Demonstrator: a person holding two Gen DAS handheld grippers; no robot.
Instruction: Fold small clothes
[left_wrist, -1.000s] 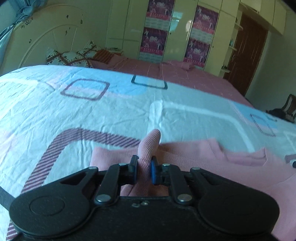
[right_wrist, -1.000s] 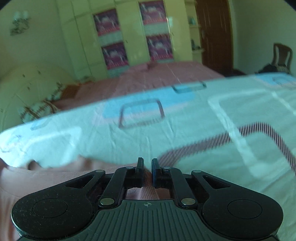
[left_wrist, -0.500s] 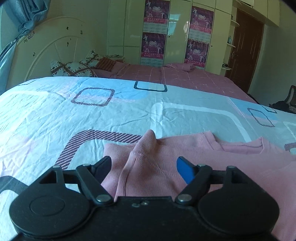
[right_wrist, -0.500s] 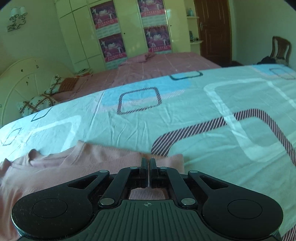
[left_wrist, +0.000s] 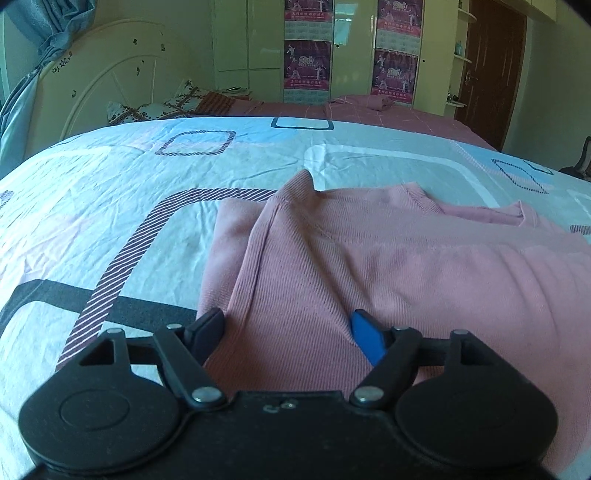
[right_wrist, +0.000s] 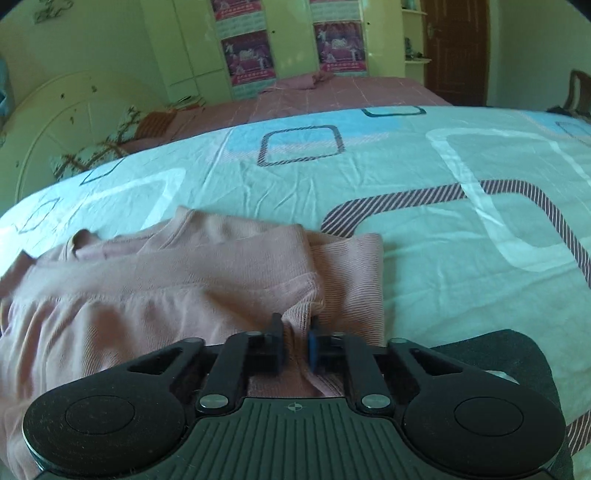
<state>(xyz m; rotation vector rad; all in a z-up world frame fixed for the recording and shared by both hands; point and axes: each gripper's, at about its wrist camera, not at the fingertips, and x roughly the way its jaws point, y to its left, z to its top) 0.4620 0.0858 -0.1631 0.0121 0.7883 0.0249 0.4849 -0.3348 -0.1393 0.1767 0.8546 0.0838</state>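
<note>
A small pink ribbed knit top (left_wrist: 388, 266) lies folded on the patterned bedsheet (left_wrist: 110, 206). My left gripper (left_wrist: 288, 332) is open above its near left part, and the cloth lies loose between the fingers. In the right wrist view the same top (right_wrist: 166, 288) lies to the left and centre. My right gripper (right_wrist: 295, 334) is nearly closed, and a ridge of the pink fabric stands between its fingers near the top's right edge.
The bedsheet (right_wrist: 461, 240) stretches wide to the right and far side. A second bed with a pink cover (left_wrist: 369, 110), pillows (left_wrist: 159, 109) and a white headboard (left_wrist: 103, 74) stand behind. Wardrobes line the back wall, with a brown door (left_wrist: 491, 66) at right.
My left gripper opened and let go of the pink fold, which dropped flat. Both grippers drew back towards me. My right gripper stays pinched on the fabric.
</note>
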